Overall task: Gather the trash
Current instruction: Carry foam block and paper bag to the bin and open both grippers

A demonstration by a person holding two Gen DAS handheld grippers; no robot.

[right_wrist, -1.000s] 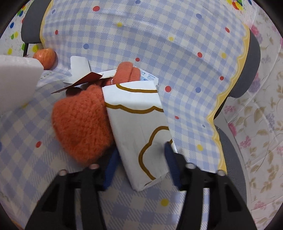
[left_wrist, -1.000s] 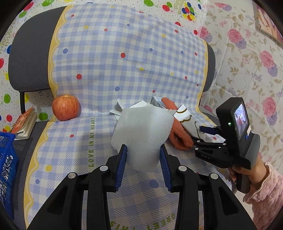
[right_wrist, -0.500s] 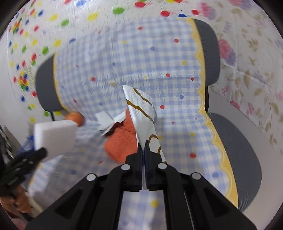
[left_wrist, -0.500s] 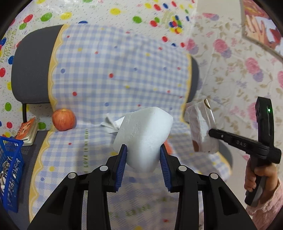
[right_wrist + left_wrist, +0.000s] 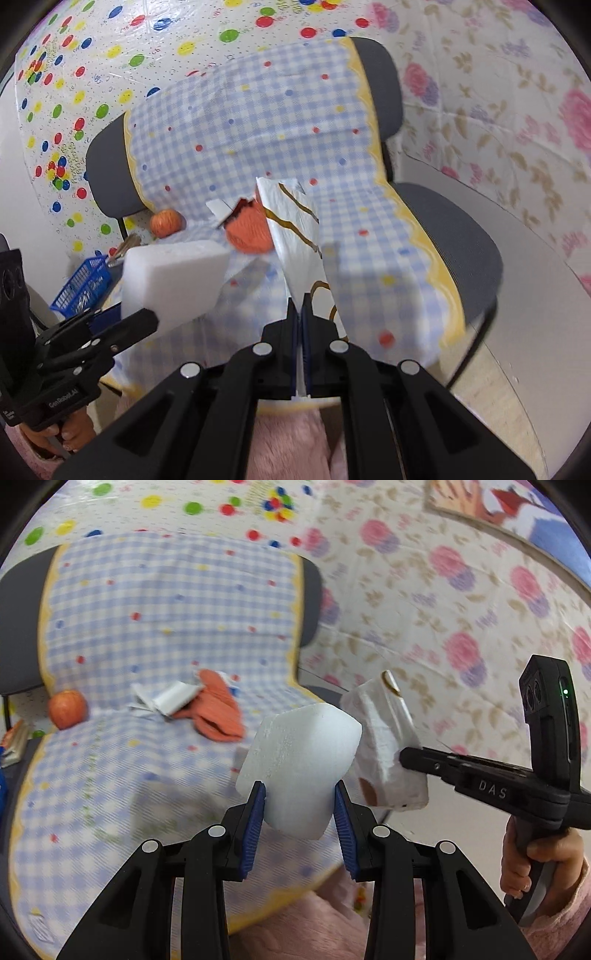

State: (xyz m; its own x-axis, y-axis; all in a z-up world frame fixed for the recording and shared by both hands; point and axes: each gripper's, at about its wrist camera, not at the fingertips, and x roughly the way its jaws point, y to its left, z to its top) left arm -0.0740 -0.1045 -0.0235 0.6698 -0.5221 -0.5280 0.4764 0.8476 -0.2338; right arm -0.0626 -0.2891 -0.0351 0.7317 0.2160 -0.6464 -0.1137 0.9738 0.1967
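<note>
- White foam block [image 5: 301, 760] sits clamped in my left gripper [image 5: 300, 814]; I carry it level.
- My right gripper [image 5: 299, 321] pinches the flattened wrapper [image 5: 295, 236]; I hold firmly until binned.

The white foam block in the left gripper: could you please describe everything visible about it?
The white foam block looks like grainy styrofoam, chunky, with rounded, bevelled edges. It is tilted, and its lower end is clamped between the left gripper's blue pads. It is held in the air above the checked chair cover, beside the wrapper; contact there is unclear.
</note>
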